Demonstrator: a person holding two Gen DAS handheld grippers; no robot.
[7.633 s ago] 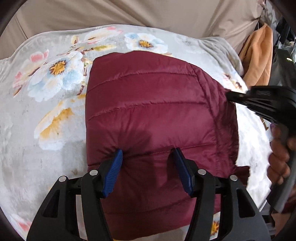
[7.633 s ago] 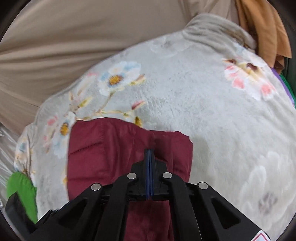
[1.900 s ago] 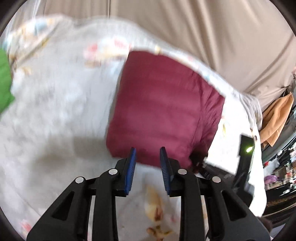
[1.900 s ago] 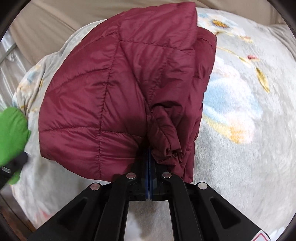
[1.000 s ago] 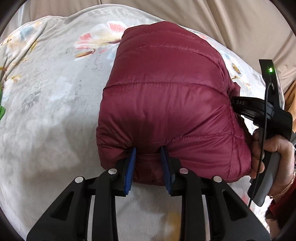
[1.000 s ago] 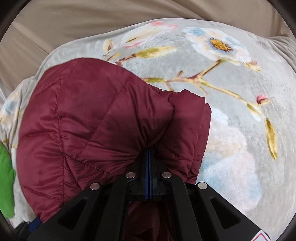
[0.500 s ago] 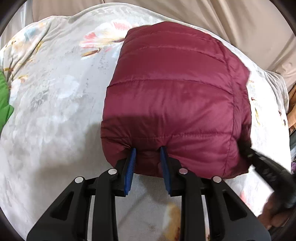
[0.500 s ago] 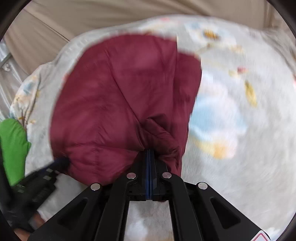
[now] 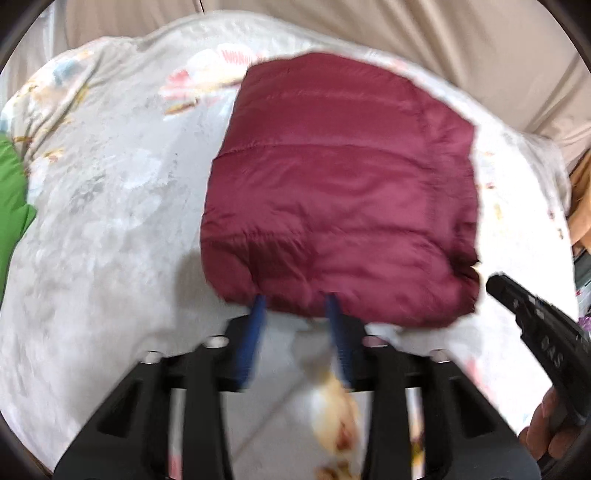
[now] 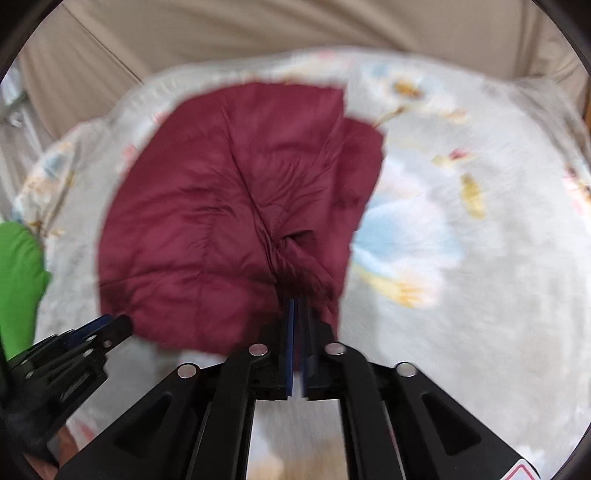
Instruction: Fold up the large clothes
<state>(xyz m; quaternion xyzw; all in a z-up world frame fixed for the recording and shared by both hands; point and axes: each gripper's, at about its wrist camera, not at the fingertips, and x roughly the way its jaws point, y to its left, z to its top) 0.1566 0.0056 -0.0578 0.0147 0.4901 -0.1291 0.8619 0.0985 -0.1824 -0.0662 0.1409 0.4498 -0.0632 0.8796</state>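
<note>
Jacket (image 9: 340, 192) released on blanket (image 9: 110, 221) | both jaws just opened

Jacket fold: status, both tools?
Left tool just opened, pads clear of the jacket. Right tool just cracking open at the jacket's bunched edge. Jacket folded on the blanket. Nothing in the way.

Jacket (image 9: 340, 192) I'm seeing is solid maroon, quilted stitch lines. Blanket (image 9: 110, 229) under it: pale grey, floral print in pink, light blue and yellow. Green cloth (image 9: 13, 206) at the left edge. Beige curtain (image 10: 258, 33) behind. Both hand-held grippers black, blue pads (image 9: 255, 325). Orange fabric (image 9: 581, 206) at far right.
</note>
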